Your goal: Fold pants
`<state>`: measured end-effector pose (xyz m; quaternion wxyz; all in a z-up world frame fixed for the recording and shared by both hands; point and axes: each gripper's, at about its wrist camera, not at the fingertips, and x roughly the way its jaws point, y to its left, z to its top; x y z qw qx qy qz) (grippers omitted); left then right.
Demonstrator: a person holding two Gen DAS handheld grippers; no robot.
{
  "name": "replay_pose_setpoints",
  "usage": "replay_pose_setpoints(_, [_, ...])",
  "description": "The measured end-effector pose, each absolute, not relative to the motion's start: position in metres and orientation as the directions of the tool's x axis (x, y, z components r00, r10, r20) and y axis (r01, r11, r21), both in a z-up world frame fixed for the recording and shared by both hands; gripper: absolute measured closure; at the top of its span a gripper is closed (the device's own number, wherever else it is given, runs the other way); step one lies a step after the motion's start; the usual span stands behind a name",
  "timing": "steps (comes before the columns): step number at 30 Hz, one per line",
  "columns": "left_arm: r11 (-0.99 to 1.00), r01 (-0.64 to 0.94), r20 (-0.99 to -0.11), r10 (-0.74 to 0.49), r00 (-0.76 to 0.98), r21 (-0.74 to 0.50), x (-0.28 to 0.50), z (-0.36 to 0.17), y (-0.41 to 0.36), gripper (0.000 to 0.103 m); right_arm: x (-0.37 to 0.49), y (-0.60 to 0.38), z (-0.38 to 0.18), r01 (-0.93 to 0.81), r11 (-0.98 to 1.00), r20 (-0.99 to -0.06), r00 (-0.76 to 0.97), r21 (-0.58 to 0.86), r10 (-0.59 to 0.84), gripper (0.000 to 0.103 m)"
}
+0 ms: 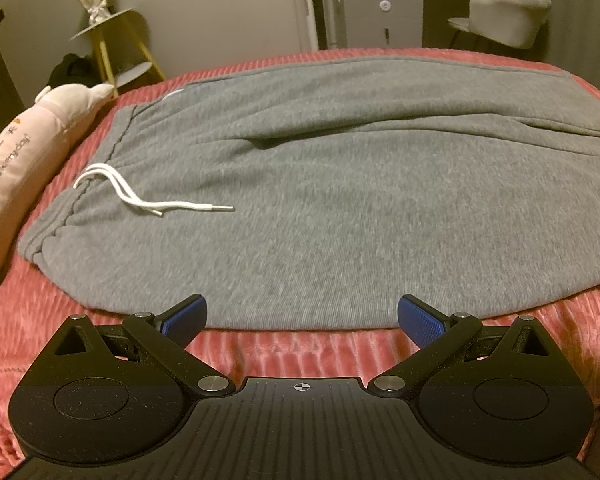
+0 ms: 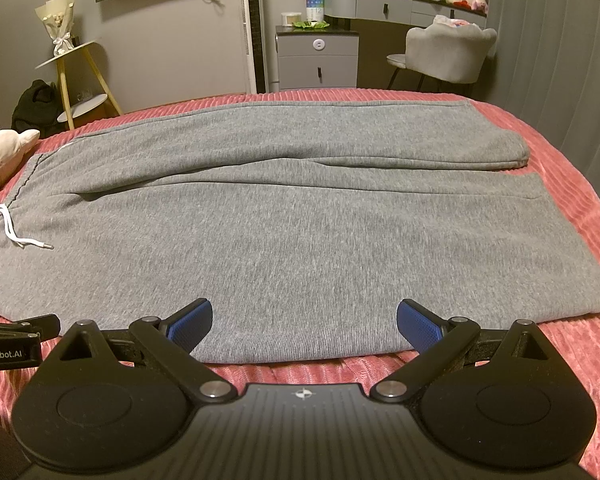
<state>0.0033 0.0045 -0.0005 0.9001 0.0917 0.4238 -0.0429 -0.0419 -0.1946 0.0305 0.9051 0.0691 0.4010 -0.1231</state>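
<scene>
Grey sweatpants (image 1: 320,184) lie flat across a pink ribbed bedspread (image 1: 292,348), waistband to the left, legs running right. A white drawstring (image 1: 140,196) lies on the waist area. In the right wrist view the pants (image 2: 300,232) show both legs side by side, cuffs at the right. My left gripper (image 1: 302,316) is open and empty, its blue pads at the near edge of the pants by the waist end. My right gripper (image 2: 304,320) is open and empty at the near edge of the near leg. The left gripper's body shows at the left edge of the right wrist view (image 2: 16,336).
A pink plush pillow (image 1: 16,168) lies at the left of the bed. Beyond the bed stand a yellow-legged side table (image 2: 80,80), a grey cabinet (image 2: 318,60), a grey chair (image 2: 448,52) and a dresser with bottles. A curtain hangs at the right.
</scene>
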Motion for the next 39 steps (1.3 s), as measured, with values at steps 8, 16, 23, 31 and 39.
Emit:
replay_pose_setpoints(8, [0.979, 0.156, -0.771, -0.001, 0.636, 0.128, 0.0033, -0.0005, 0.0045, 0.000, -0.0420, -0.1951, 0.0306, 0.278, 0.960, -0.743, 0.648, 0.027, -0.167, 0.004])
replay_pose_setpoints(16, [0.979, 0.157, -0.773, 0.000, 0.635, 0.128, 0.0033, -0.0010, 0.0042, 0.000, -0.0423, -0.1955, 0.0309, 0.279, 0.960, -0.743, 0.648, 0.030, -0.165, 0.004])
replay_pose_setpoints(23, [0.979, 0.156, -0.772, 0.000, 0.636, 0.129, 0.0032, -0.0012, 0.0035, 0.000, -0.0428, -0.1962, 0.0309, 0.279, 0.960, -0.744, 0.648, 0.031, -0.164, 0.004])
replay_pose_setpoints(31, [0.978, 0.160, -0.774, 0.004, 0.634, 0.137, 0.0029, -0.0016, 0.0017, 0.000, -0.0419, -0.1960, 0.0305, 0.278, 0.960, -0.741, 0.651, 0.033, -0.163, 0.004])
replay_pose_setpoints(39, [0.978, 0.163, -0.773, -0.001, 0.635, 0.133, 0.0010, 0.0006, 0.0020, 0.000, -0.0456, -0.1972, 0.0330, 0.277, 0.960, -0.738, 0.656, 0.037, -0.160, 0.004])
